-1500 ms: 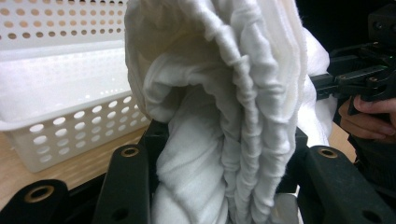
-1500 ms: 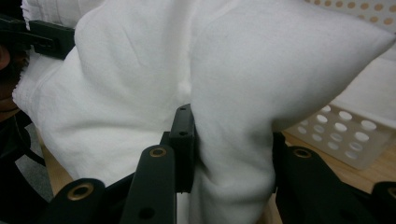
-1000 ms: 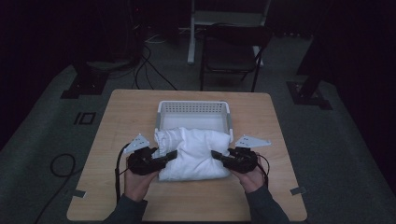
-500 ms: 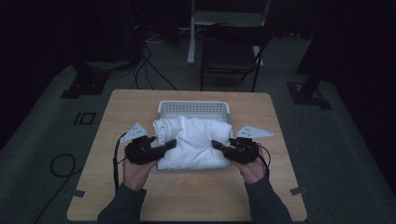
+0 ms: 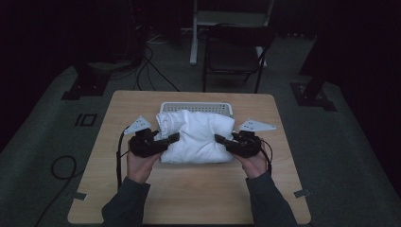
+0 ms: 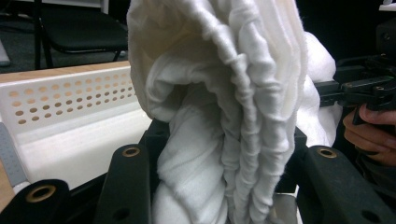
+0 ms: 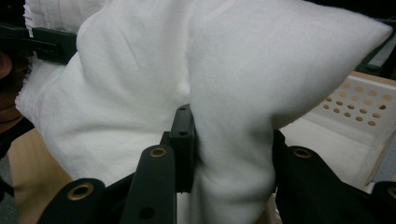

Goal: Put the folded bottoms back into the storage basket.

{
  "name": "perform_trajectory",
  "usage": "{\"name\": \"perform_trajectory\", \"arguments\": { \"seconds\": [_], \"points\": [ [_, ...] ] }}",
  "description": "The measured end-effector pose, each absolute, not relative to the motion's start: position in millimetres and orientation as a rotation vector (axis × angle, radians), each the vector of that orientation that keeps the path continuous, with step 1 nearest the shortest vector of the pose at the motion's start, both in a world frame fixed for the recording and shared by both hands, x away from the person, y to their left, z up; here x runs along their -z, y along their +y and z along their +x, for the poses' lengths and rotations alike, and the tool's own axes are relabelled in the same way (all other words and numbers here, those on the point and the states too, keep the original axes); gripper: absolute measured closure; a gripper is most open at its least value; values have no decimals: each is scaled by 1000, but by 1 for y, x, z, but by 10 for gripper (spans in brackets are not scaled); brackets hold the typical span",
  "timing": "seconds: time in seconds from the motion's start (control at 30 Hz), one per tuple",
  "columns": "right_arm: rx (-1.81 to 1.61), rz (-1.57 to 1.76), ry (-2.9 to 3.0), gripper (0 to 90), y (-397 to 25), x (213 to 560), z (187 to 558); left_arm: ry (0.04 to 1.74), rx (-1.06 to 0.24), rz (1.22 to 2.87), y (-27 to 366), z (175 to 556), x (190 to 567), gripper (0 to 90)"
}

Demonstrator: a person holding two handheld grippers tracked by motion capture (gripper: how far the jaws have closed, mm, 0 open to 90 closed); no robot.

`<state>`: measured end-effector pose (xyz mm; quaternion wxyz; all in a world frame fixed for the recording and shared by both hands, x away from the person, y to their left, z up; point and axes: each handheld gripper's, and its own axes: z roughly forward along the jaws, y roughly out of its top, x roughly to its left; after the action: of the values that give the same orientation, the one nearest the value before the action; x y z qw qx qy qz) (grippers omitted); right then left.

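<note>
High view: a folded white towel (image 5: 196, 137) sits over the middle of the wooden table (image 5: 189, 198), its far edge overlapping the near wall of a white perforated basket (image 5: 196, 107). The left gripper (image 5: 171, 140) bites into the towel's left edge, the right gripper (image 5: 222, 140) into its right edge; both hands come in from the near side, sleeves dark. Whether the towel rests on the table or is raised off it cannot be told here. A dark chair (image 5: 236, 47) stands beyond the far edge of the table. Left gripper view: the two black jaws stand partly closed with a thick bunch of towel (image 6: 224, 116) folds pinched between them, layered edges showing. The basket (image 6: 70, 100) wall with rows of holes lies to the left behind the cloth; the right gripper (image 6: 327, 91) and the fingers (image 6: 369, 128) holding it show at far right. Right gripper view: the jaws are closed on a gathered fold of towel (image 7: 187, 79), cloth bulging out above them. The basket (image 7: 355, 116) rim shows at right, table (image 7: 28, 163) wood at lower left.
</note>
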<state>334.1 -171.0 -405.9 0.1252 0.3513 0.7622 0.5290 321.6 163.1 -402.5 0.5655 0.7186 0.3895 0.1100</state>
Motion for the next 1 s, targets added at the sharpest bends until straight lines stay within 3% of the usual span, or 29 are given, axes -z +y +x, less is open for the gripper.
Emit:
{"name": "perform_trajectory", "arguments": {
  "seconds": [1.0],
  "points": [
    [-1509,1084,2187,684,-166,402,368,948,-277,1688,162,363,404,534]
  ]
}}
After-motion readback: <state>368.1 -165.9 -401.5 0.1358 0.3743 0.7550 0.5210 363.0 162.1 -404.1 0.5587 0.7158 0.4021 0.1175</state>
